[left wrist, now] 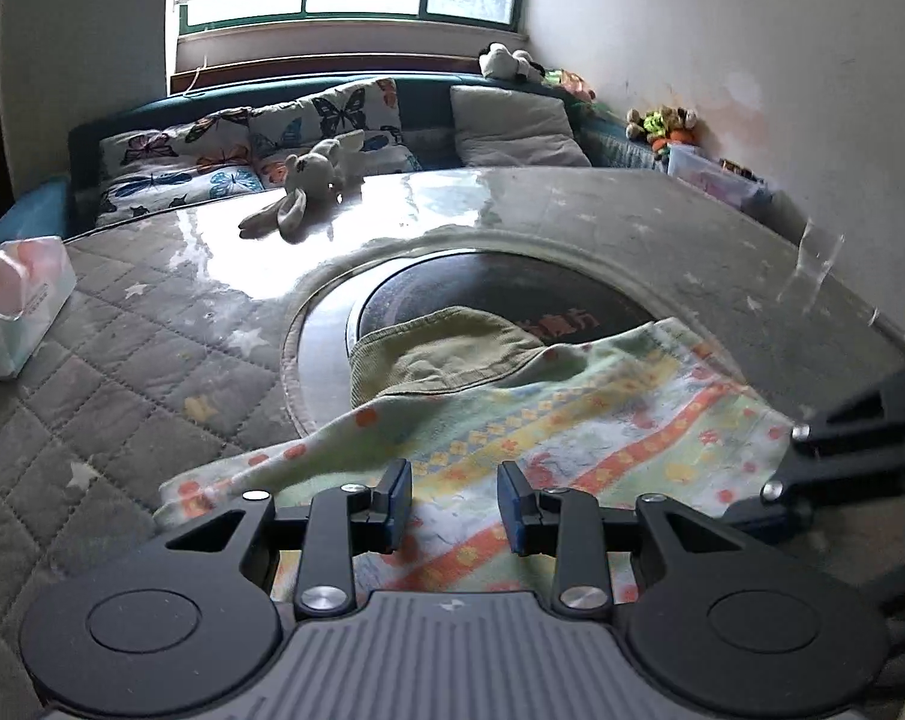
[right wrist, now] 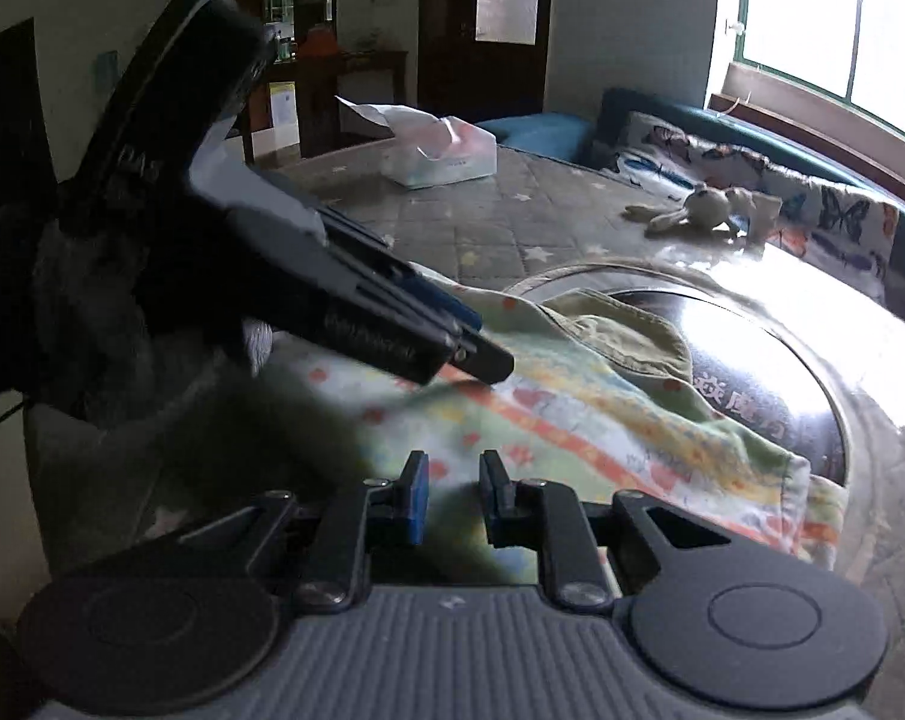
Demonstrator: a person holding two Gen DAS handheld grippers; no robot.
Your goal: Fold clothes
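A pastel garment (left wrist: 572, 420) with orange and yellow flower stripes lies on the table, over an olive-green corduroy garment (left wrist: 446, 354). My left gripper (left wrist: 455, 504) is open just above the near edge of the striped garment, nothing between its blue pads. In the right wrist view the striped garment (right wrist: 602, 420) and the olive one (right wrist: 626, 330) lie ahead. My right gripper (right wrist: 454, 498) is open with a narrow gap, over the striped cloth's near edge. The left gripper (right wrist: 482, 360) reaches in from the left, its tips close to the cloth.
The table has a quilted grey cover (left wrist: 122, 372) and a glossy round black inset (left wrist: 512, 294). A tissue box (left wrist: 14, 312) stands at the left. A stuffed rabbit (left wrist: 308, 186) lies at the far edge. Cushions (left wrist: 512, 126) and a sofa are behind.
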